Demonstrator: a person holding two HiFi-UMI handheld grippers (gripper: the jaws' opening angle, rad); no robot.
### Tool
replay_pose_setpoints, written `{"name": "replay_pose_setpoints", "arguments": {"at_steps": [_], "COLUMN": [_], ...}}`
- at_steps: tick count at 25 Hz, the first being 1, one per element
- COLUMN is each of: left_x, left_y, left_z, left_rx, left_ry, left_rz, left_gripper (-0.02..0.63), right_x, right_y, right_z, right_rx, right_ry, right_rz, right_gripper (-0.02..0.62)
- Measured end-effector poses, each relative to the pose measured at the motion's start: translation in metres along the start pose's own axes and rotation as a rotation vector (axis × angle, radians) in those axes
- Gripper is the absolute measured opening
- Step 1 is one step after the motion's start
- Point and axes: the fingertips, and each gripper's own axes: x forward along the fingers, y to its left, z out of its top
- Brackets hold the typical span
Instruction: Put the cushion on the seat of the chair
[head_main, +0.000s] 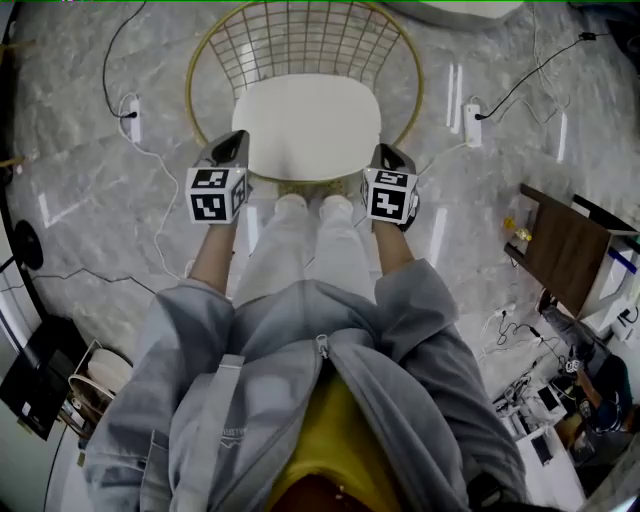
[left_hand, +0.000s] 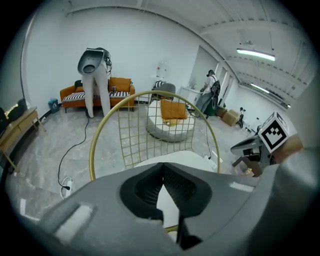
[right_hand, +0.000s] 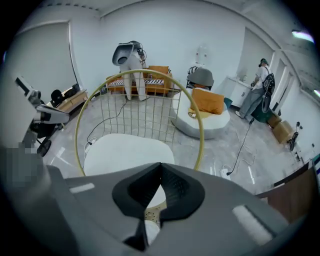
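Note:
A white cushion lies flat on the seat of a chair with a gold wire back. My left gripper hovers at the cushion's near left corner, my right gripper at its near right corner, both above it. In the left gripper view the jaws are shut tip to tip with nothing between them, and the cushion and wire back lie beyond. The right gripper is likewise shut and empty over the cushion.
The person's legs and shoes stand right in front of the chair. Power strips with cables lie on the marble floor on both sides. A brown side table stands at the right. Farther off are an orange sofa and a round lounge seat.

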Motion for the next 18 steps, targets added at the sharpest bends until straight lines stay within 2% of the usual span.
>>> {"name": "replay_pose_setpoints", "arguments": {"at_steps": [4, 8, 11, 18], "left_x": [-0.031, -0.065, -0.093, -0.175], "left_y": [-0.012, -0.023, -0.033, -0.063], "left_z": [0.017, 0.046, 0.077, 0.173], "left_rx": [0.026, 0.049, 0.076, 0.245], "left_ry": [-0.022, -0.081, -0.159, -0.414], "left_rz": [-0.029, -0.041, -0.038, 0.009], "left_gripper": [0.009, 0.009, 0.009, 0.009], "right_x": [-0.046, -0.098, -0.137, -0.229], "right_y": [-0.012, -0.015, -0.01, 0.015], "right_z": [0.019, 0.052, 0.083, 0.166], "right_rx": [0.04, 0.042, 0.044, 0.016], "right_ry": [-0.081, -0.188, -0.28, -0.528], "right_rz": [-0.067, -0.108, -0.12, -0.092], "right_gripper": [0.0, 0.0, -0.001, -0.001]}}
